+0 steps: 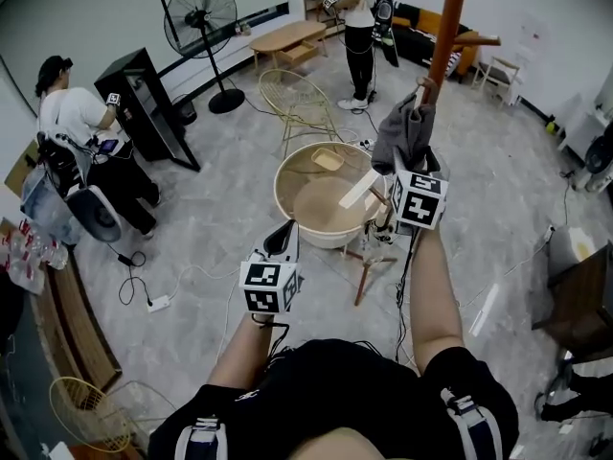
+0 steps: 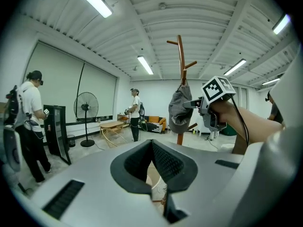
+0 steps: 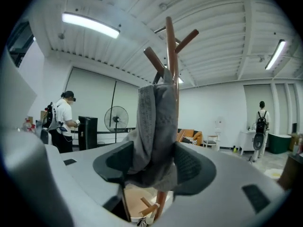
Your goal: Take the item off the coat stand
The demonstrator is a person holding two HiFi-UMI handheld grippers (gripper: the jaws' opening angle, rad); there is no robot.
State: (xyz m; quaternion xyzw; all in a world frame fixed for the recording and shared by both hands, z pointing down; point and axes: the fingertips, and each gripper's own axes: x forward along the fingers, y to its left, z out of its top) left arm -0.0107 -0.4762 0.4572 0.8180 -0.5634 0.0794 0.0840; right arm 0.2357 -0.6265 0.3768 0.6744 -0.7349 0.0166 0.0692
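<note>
Grasp stage: the right gripper (image 3: pixel 152 167), jaws clamped on the grey cap (image 3: pixel 156 122) hanging from a peg of the wooden coat stand (image 3: pixel 169 41), probably next lifts it clear, while the left gripper (image 2: pixel 151 150), jaws together, holds nothing.

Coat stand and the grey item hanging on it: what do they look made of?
The coat stand looks like wood: smooth reddish-brown finish, branch-like pegs, though painted metal can't be ruled out. The grey item looks like soft matte fabric, with a ribbed, knit-like texture, hanging in limp folds.
</note>
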